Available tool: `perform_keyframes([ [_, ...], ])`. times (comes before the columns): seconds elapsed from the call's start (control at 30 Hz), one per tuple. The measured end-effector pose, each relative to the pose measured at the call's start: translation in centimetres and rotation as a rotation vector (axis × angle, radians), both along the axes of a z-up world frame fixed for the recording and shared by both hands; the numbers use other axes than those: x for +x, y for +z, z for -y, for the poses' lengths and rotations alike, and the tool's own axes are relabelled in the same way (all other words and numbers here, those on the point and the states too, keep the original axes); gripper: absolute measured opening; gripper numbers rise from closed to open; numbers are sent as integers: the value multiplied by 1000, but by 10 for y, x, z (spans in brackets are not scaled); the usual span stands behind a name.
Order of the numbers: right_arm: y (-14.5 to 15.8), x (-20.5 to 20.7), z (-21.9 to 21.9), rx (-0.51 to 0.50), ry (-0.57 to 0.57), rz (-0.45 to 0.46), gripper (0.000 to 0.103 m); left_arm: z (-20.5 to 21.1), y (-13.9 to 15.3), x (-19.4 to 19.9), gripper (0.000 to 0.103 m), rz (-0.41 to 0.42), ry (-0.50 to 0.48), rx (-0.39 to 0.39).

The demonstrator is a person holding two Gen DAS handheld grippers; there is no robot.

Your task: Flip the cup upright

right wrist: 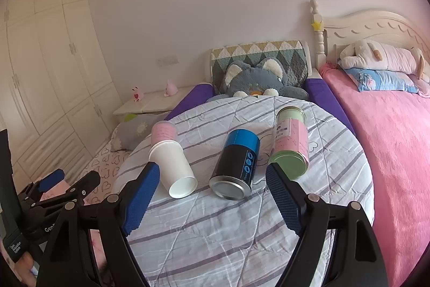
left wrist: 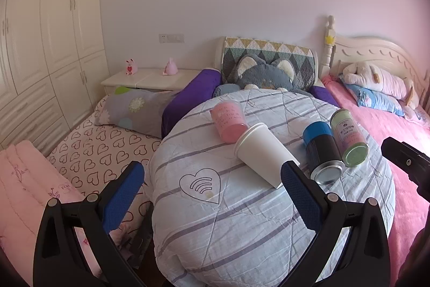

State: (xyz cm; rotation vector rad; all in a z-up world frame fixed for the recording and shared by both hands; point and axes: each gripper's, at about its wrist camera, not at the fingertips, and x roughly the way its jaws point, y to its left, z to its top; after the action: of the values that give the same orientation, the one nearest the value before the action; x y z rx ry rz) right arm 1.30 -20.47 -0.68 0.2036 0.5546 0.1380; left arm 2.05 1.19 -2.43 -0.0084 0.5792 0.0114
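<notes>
1. White paper cup [left wrist: 264, 152] lies on its side on the striped quilt [left wrist: 242, 219], its rim toward the far left and its closed base toward the near right.
2. In the right wrist view the cup [right wrist: 174, 166] shows its base end nearest the camera, just right of that gripper's left finger.
3. A pink canister [left wrist: 228, 121] lies just beyond the cup, touching or nearly touching its rim.
4. To the right, a blue-and-black tin [left wrist: 321, 152] and a green jar [left wrist: 349, 137] lie on their sides next to each other.
5. The left gripper [left wrist: 212, 190] has its blue-padded fingers [left wrist: 126, 195] spread wide with nothing between them; the right-hand pad sits just beside the cup's base, and contact cannot be told.
6. The right gripper [right wrist: 212, 192] is likewise wide open and holds nothing, with the tin [right wrist: 236, 163] lying between its fingers [right wrist: 285, 198] further off.
7. A grey plush toy [left wrist: 264, 74] rests at the far end of the quilt, against a diamond-patterned headboard cover [left wrist: 268, 53].
8. A pink blanket [left wrist: 389, 141] covers the bed to the right.
9. A heart-print sheet [left wrist: 99, 149] lies to the left.
</notes>
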Motion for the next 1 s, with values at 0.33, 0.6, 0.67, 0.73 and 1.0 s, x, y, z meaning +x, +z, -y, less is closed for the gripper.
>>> perform_keyframes([
  [0.33, -2, 6, 1, 0, -5, -20, 82, 4, -3, 4, 103, -12, -16, 17],
  [0.6, -4, 7, 0, -3, -5, -22, 82, 4, -3, 4, 103, -12, -14, 20],
  [0.67, -5, 8, -1, -4, -3, -28, 82, 5, -2, 4, 103, -10, -13, 24],
  [0.73, -6, 8, -1, -6, -3, -29, 82, 5, -2, 3, 103, -11, -13, 24],
  [1.0, -9, 9, -2, -6, 0, -31, 82, 5, -2, 3, 103, -12, -11, 27],
])
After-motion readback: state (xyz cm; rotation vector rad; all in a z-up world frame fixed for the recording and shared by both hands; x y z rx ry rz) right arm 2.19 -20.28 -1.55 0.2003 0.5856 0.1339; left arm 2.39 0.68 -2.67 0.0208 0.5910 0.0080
